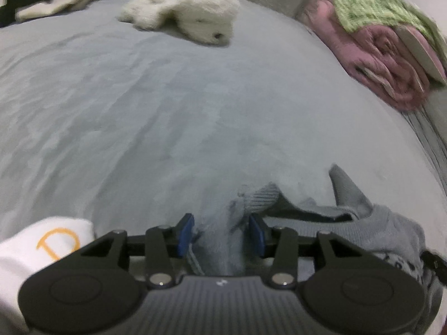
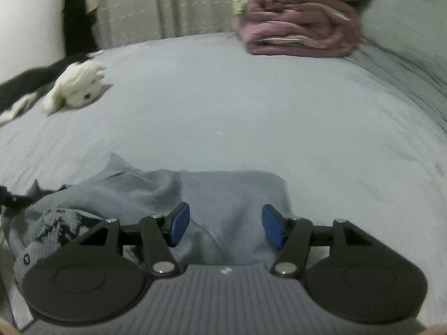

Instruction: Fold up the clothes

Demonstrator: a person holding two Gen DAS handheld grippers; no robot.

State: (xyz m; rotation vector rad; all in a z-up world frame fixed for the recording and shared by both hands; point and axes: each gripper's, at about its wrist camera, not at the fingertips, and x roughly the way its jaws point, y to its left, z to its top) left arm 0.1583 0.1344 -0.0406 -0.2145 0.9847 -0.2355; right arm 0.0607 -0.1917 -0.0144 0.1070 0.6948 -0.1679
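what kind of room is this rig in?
Likely a bedroom: the work surface is a bed with a grey sheet, a white plush toy lies on it, and folded pink blankets are stacked at its edge.

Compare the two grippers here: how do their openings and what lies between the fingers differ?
The left gripper is open narrowly, with a raised fold of the grey garment between its fingers; the right gripper is open wider. The right gripper's fingers sit over a flatter stretch of the same garment, with nothing pinched. Both have blue pads, are open, and sit low over the grey bed sheet.
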